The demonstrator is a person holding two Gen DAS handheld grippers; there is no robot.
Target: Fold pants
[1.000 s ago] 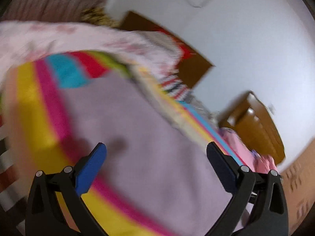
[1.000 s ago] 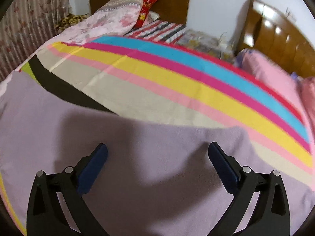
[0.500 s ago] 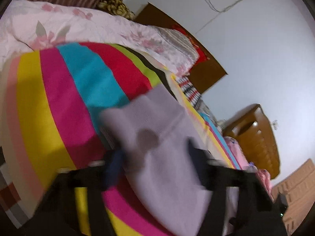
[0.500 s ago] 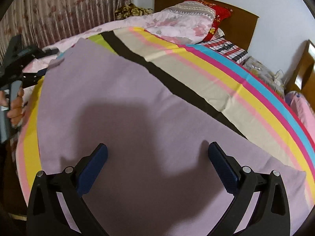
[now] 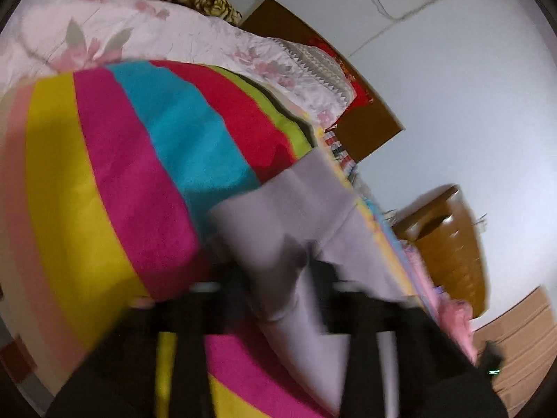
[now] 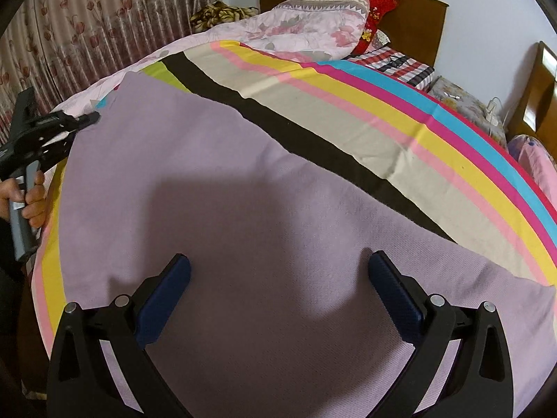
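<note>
I look down on a bed whose striped cover runs in broad flat bands of beige, pink, yellow, magenta, blue and black across the upper right of the right wrist view. Over it, filling the centre and lower half of that frame, lie the lilac pants, a fine-ribbed knit spread smooth, with one long edge slanting from upper left to lower right along the black band. Behind them, at top centre, a crumpled floral quilt is heaped against a dark wooden headboard, and pleated flower-print curtains hang at upper left.

My right gripper, black-framed with pebbled blue pads, stands at the bottom of that frame with its fingers wide apart and nothing pinched, the knit lying beneath them.

At the left edge, my left hand grips a grey handle, and the left gripper reaches to the far corner of the pants.

In the left wrist view everything is smeared by motion. A soft bunched fold of the lilac cloth rises between the dark blurred fingers at lower centre; the jaws are opening, and I cannot tell whether the pads press on the fabric.
</note>
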